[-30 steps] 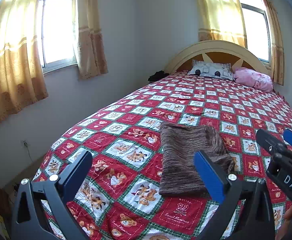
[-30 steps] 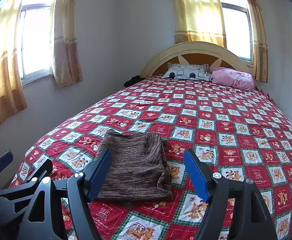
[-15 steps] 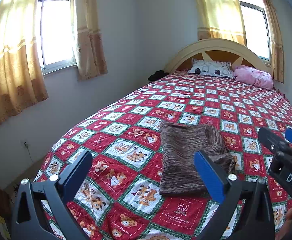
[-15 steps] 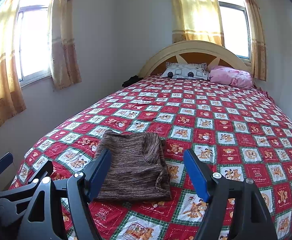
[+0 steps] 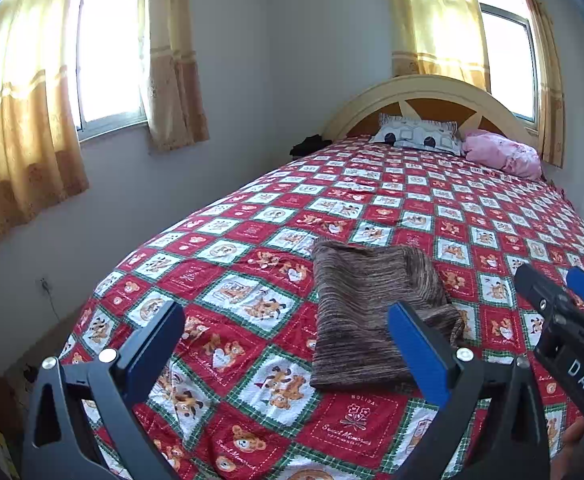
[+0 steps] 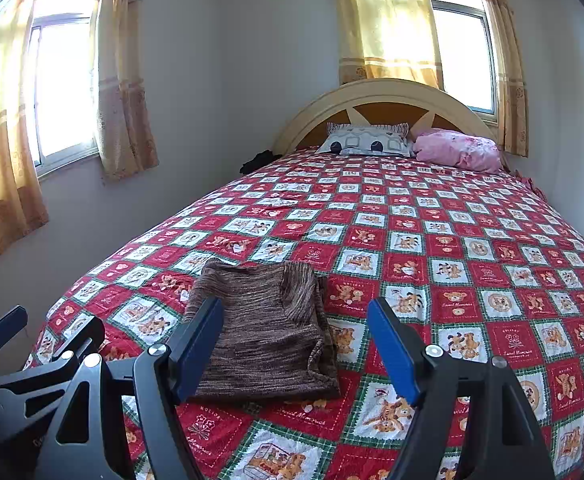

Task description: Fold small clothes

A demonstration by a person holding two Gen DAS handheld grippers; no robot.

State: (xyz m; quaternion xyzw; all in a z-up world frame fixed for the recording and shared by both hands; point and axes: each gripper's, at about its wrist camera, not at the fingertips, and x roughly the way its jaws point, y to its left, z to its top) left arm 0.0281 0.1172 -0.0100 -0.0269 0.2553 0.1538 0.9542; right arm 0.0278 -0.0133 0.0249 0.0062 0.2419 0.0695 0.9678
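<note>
I have both claws held above the near end of the bed, neither touching anything. My left claw is spread wide, blue pads far apart with nothing between them. My right claw is just as wide and holds nothing; from the left camera it pokes in at the right edge. The sweater, brown and striped, lies folded into a neat rectangle on the red teddy-bear quilt, near the foot, slightly left of centre. Two pillows sit at the headboard, well apart from it
</note>
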